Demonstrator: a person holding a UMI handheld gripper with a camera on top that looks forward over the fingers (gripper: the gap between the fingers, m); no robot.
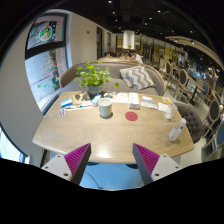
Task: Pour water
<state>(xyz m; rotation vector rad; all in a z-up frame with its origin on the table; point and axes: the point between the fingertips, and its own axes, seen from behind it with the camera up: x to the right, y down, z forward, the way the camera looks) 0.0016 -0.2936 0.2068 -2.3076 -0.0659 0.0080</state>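
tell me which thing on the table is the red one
The small round red coaster, lying flat mid-table, beyond the open gripper. The cup beside it is pale greyish, and the potted plant behind is green.

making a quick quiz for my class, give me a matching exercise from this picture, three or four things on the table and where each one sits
Things:
1. potted plant
2. grey cup
3. red coaster
4. gripper

Places:
A. near the middle of the wooden table
B. at the table's far side, behind the cup
C. this side of the table, fingers open, holding nothing
D. flat on the table, beside the cup

Pairs: 1-B, 2-A, 3-D, 4-C
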